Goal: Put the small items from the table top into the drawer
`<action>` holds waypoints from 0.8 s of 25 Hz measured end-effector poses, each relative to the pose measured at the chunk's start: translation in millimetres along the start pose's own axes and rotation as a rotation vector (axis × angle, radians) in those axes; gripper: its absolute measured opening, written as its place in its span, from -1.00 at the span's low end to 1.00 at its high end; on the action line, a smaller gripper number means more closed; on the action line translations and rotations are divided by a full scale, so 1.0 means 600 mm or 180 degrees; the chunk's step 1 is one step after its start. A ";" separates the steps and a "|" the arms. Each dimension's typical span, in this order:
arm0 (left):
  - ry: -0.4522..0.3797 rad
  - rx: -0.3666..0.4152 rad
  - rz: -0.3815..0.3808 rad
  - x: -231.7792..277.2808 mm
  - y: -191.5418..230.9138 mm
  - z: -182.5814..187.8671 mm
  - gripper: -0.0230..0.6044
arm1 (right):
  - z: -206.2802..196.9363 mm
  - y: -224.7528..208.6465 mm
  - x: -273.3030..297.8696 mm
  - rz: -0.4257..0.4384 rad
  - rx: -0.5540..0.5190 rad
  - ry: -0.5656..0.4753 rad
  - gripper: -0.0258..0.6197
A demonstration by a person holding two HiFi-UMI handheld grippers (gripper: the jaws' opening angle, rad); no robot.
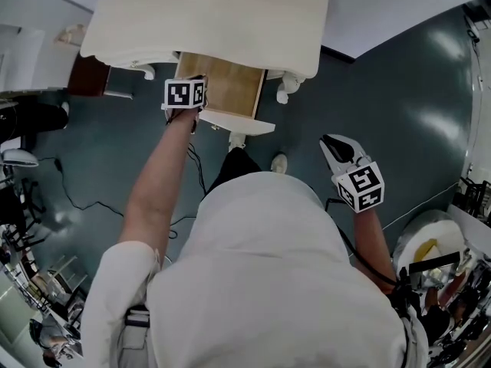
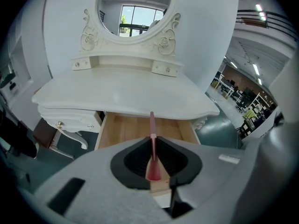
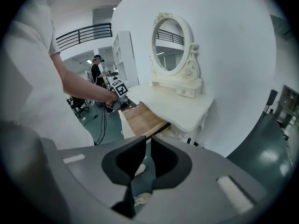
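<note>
Pink stick (image 2: 152, 148), a slim small item whose kind cannot be told, is pinched between the jaws of the left hand-held gripper (image 2: 153, 139). It lies along the jaw line, and its far end projects past the jaw tips. It hangs above the drawer (image 2: 126, 127), which stands pulled out under the front edge of the table (image 2: 126, 92). The part of the drawer floor that shows is bare wood.

Step in hand, as judged: delivery of the stick into the drawer, release not yet made. The next move calls for lowering the left hand-held gripper until the stick is close over the wood, then spreading the jaws. The projecting end should stay clear of the table edge. No other small item shows on the table top in either gripper view, so this may be the last one.

Pose: in the head view the left arm (image 1: 157, 182) reaches forward, nearly straight, and ends over the drawer's left part. The right hand-held gripper (image 3: 147, 141) has its jaws slightly spread with nothing between them; only the floor (image 1: 115, 159) shows through the gap. It is held low at the person's right side on a bent arm, well apart from the table. The mirror (image 2: 133, 6) stands at the table's rear.
</note>
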State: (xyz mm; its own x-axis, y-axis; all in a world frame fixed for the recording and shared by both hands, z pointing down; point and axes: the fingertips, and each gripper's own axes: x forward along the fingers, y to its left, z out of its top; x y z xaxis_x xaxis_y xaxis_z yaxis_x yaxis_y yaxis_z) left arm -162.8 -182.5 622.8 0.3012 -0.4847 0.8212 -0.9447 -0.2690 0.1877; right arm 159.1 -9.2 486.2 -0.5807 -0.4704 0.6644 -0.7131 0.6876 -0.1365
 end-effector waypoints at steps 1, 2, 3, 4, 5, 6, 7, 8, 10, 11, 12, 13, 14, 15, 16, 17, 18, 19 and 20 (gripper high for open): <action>0.0016 -0.0002 0.0000 0.006 0.004 -0.002 -0.78 | 0.002 -0.001 0.002 -0.0012 0.0001 0.0007 -0.81; 0.0034 -0.0004 0.0001 0.011 0.008 -0.004 -0.78 | 0.004 -0.002 0.003 -0.0026 0.0005 0.0013 -0.81; 0.0054 -0.0007 0.0004 0.017 0.013 -0.006 -0.78 | 0.007 -0.004 0.005 -0.0042 0.0010 0.0020 -0.81; 0.0075 -0.0011 0.0007 0.023 0.018 -0.008 -0.78 | 0.011 -0.005 0.007 -0.0057 0.0016 0.0029 -0.81; 0.0097 -0.0019 0.0010 0.029 0.024 -0.010 -0.78 | 0.015 -0.006 0.009 -0.0070 0.0021 0.0038 -0.81; 0.0121 -0.0029 0.0012 0.035 0.030 -0.013 -0.78 | 0.019 -0.006 0.012 -0.0081 0.0025 0.0048 -0.81; 0.0147 -0.0039 0.0013 0.041 0.036 -0.016 -0.78 | 0.022 -0.006 0.016 -0.0090 0.0029 0.0058 -0.81; 0.0171 -0.0045 0.0010 0.048 0.042 -0.018 -0.78 | 0.026 -0.005 0.020 -0.0098 0.0034 0.0069 -0.81; 0.0217 -0.0048 -0.0012 0.061 0.051 -0.023 -0.78 | 0.033 -0.003 0.029 -0.0114 0.0040 0.0096 -0.82; 0.0239 -0.0052 -0.0030 0.069 0.055 -0.026 -0.78 | 0.037 -0.002 0.034 -0.0122 0.0043 0.0112 -0.82; 0.0259 -0.0060 -0.0051 0.077 0.059 -0.027 -0.78 | 0.040 -0.001 0.040 -0.0129 0.0045 0.0130 -0.82; 0.0279 -0.0070 -0.0073 0.085 0.063 -0.028 -0.78 | 0.043 0.000 0.045 -0.0137 0.0048 0.0149 -0.82; 0.0300 -0.0080 -0.0096 0.093 0.065 -0.029 -0.78 | 0.045 0.000 0.050 -0.0148 0.0051 0.0167 -0.82; 0.0323 -0.0086 -0.0118 0.101 0.068 -0.029 -0.78 | 0.048 0.002 0.054 -0.0161 0.0056 0.0185 -0.82; 0.0346 -0.0088 -0.0141 0.109 0.070 -0.029 -0.78 | 0.051 0.003 0.057 -0.0176 0.0061 0.0201 -0.82; 0.0368 -0.0087 -0.0164 0.116 0.072 -0.029 -0.78 | 0.054 0.005 0.059 -0.0193 0.0065 0.0217 -0.82; 0.0387 -0.0085 -0.0183 0.122 0.074 -0.027 -0.78 | 0.057 0.007 0.062 -0.0212 0.0070 0.0232 -0.82; 0.0405 -0.0085 -0.0196 0.129 0.077 -0.025 -0.78 | 0.059 0.009 0.065 -0.0231 0.0077 0.0246 -0.82; 0.0424 -0.0084 -0.0204 0.135 0.080 -0.024 -0.78 | 0.060 0.010 0.068 -0.0251 0.0089 0.0257 -0.82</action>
State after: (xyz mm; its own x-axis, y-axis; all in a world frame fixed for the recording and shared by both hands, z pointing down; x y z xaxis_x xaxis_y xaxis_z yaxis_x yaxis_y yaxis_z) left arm -185.3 -223.0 706.1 0.3426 -0.3521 0.8710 -0.9277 -0.2729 0.2546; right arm 117.2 -44.2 486.1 -0.4897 -0.4756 0.7308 -0.7667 0.6340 -0.1012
